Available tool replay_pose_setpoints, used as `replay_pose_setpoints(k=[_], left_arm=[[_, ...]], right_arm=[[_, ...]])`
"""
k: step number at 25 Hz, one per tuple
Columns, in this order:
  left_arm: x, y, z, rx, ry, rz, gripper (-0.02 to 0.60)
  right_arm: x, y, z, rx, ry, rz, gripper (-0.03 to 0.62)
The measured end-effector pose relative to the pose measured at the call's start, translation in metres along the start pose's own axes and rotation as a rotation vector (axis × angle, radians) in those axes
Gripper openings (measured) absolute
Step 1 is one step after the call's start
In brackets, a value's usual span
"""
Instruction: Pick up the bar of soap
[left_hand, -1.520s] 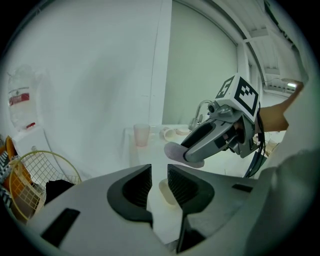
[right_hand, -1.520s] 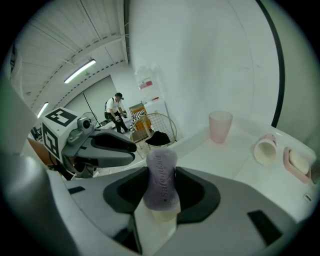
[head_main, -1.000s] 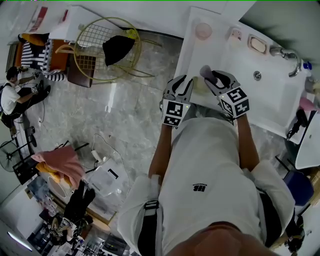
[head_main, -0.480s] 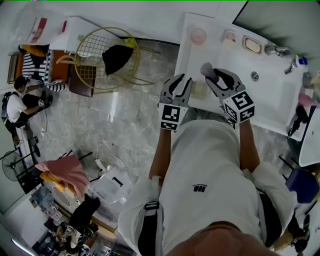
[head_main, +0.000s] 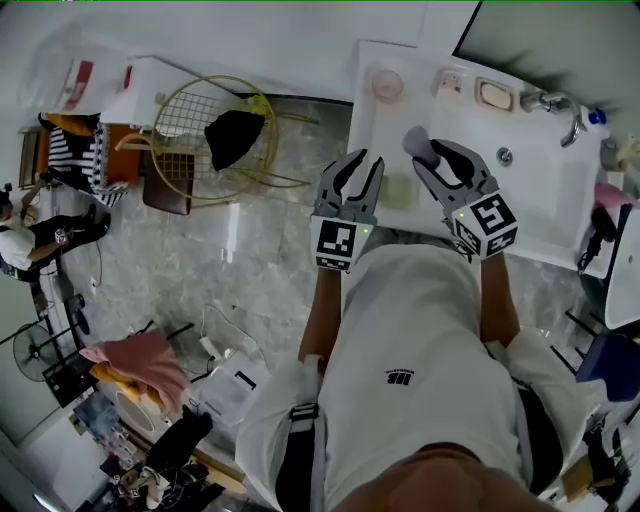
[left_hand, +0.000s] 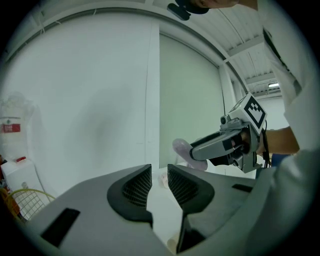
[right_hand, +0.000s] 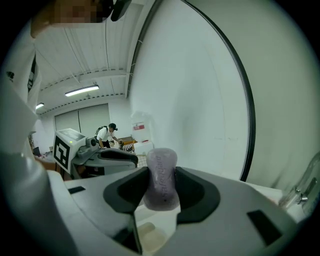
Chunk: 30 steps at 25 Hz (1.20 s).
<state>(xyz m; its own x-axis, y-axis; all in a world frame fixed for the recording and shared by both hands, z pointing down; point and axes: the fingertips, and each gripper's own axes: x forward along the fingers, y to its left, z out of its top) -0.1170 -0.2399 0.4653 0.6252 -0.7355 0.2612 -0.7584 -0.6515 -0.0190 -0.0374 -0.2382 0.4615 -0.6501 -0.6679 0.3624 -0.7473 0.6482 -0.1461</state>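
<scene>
1. The lilac bar of soap is gripped upright between the right gripper's jaws, above the white washbasin counter.
2. The left gripper is held over the counter's front edge, its jaws slightly parted and empty.
3. Open room is left between the grippers, above a pale bar.
4. Embossed lettering on the soap is shown only in the right gripper view.

The bar of soap is standing on end between the jaws of the right gripper, which are pinching its two broad faces; it is looking pale lilac and rounded, with stamped lettering, possibly a brand name; it is hanging above the sink.
</scene>
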Motion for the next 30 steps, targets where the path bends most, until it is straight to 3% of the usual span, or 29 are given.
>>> replay_pose_setpoints(k=[8,19,30], left_arm=[[0.013,-0.004,0.031,0.022,-0.055,-0.054,0.115],[0.03,-0.008,0.05,0.035,-0.116,-0.13,0.115],[0.037,-0.004,0.052,0.06,-0.092,-0.204,0.115]], right_arm=[[-0.015,-0.012,0.024,0.003,-0.072,-0.046,0.189],[-0.023,-0.025,0.026,0.02,-0.09,-0.119,0.187],[-0.02,-0.028,0.033,0.023,-0.092,-0.184,0.187]])
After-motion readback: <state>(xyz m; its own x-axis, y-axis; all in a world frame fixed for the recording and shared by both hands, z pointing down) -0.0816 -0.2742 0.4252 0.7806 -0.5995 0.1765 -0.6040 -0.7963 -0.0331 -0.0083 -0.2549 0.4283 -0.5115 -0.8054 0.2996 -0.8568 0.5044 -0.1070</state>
